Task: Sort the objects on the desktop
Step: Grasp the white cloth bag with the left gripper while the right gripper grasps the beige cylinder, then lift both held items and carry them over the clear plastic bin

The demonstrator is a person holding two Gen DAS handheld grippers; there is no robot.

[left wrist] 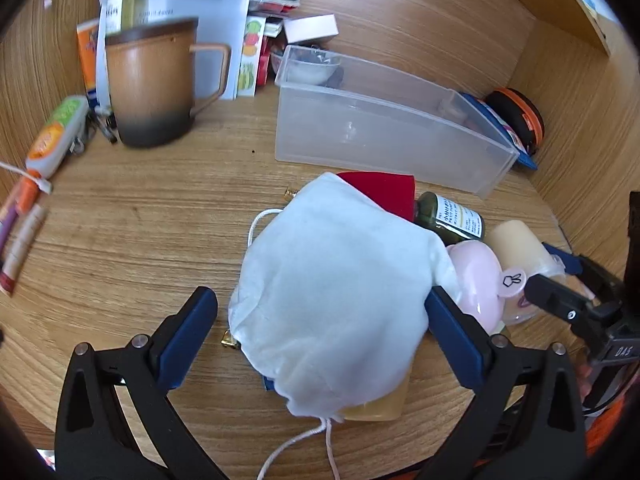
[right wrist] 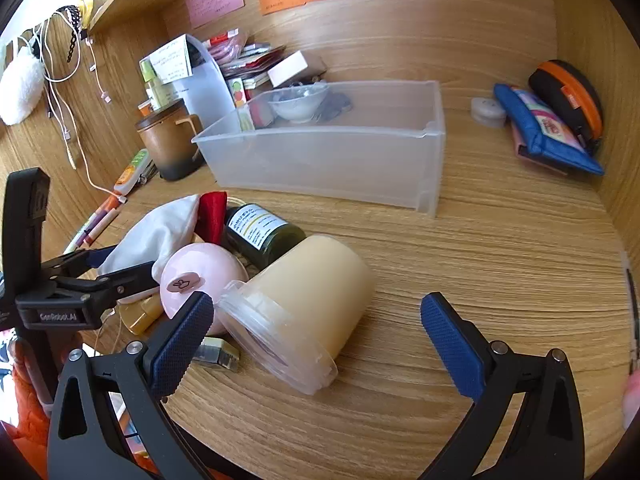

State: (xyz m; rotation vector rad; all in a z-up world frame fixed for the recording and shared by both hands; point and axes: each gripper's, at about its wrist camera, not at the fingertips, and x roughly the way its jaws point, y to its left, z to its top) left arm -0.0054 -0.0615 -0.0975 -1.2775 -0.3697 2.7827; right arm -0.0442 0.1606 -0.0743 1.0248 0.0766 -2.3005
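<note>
A white drawstring pouch [left wrist: 336,292] lies on the wooden desk between the open fingers of my left gripper [left wrist: 320,320]; the right finger touches its edge, the left finger stands apart. It also shows in the right wrist view [right wrist: 156,232]. Beside it lie a red cloth [left wrist: 384,192], a dark green bottle [right wrist: 264,232], a pink egg-shaped case [right wrist: 200,276] and a cream jar with a clear lid [right wrist: 308,304] on its side. My right gripper [right wrist: 316,332] is open, its fingers on either side of the jar's lid end. A clear plastic bin [right wrist: 340,156] stands behind.
A brown mug [left wrist: 156,88], papers and boxes [left wrist: 192,8] stand at the back left. Pens and a glue stick [left wrist: 52,140] lie at the left edge. A blue pouch [right wrist: 548,132] and an orange-black case [right wrist: 568,96] sit at the back right. Wooden walls enclose the desk.
</note>
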